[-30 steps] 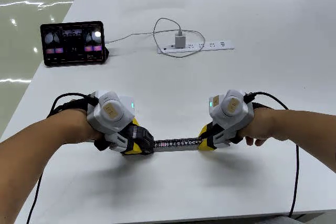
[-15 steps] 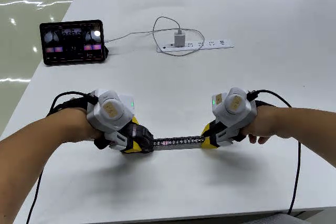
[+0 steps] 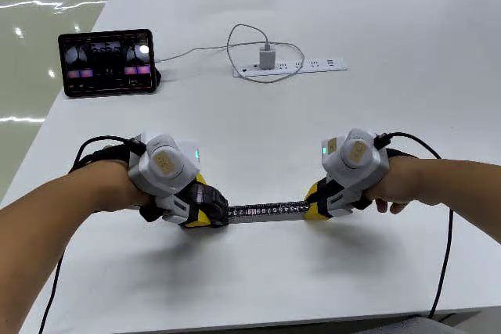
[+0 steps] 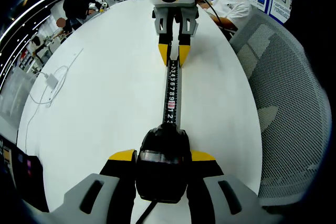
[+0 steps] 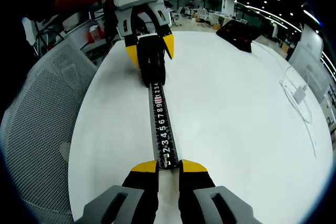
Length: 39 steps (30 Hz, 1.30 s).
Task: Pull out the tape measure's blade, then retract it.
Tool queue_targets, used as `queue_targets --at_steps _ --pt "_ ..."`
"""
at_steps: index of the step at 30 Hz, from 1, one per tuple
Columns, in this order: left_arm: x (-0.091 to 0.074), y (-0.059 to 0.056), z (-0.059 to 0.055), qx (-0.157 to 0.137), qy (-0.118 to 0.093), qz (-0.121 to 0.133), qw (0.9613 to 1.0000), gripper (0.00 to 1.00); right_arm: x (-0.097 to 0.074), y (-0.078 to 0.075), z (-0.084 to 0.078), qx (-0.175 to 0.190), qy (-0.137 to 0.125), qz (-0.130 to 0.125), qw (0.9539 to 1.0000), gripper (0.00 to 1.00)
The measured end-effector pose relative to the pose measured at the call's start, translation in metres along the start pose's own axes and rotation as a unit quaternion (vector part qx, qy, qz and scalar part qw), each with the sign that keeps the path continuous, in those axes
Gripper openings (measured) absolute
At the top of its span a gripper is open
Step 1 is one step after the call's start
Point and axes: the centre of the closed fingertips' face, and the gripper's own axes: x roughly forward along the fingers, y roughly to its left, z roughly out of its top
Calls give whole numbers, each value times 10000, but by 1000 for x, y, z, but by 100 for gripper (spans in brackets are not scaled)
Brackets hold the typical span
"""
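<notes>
The black tape measure case (image 3: 210,210) rests on the white table (image 3: 258,115), and my left gripper (image 3: 200,209) is shut on it (image 4: 163,163). Its numbered blade (image 3: 266,210) runs out to the right, lying just above the table. My right gripper (image 3: 315,209) is shut on the blade's end (image 5: 167,164). In the left gripper view the blade (image 4: 172,93) stretches ahead to the right gripper (image 4: 174,55). In the right gripper view the blade (image 5: 159,129) leads back to the case (image 5: 152,59) between the left gripper's yellow-tipped jaws.
A tablet (image 3: 107,62) with a lit screen stands at the far left of the table. A white power strip (image 3: 291,68) with a plugged charger and looped cable lies at the back middle. Black cables trail from both grippers. A mesh chair (image 4: 294,103) sits beyond the table's near edge.
My right gripper has moved a little to the right with the blade's end, so more of the blade is out of the case. The left gripper and case have stayed put.
</notes>
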Motion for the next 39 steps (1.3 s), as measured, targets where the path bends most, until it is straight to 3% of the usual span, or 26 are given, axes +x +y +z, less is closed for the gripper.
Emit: queue_targets --at_steps 39 --pt "0 0 1 24 -25 13 10000 32 -12 -1 -15 68 39 -65 9999 10"
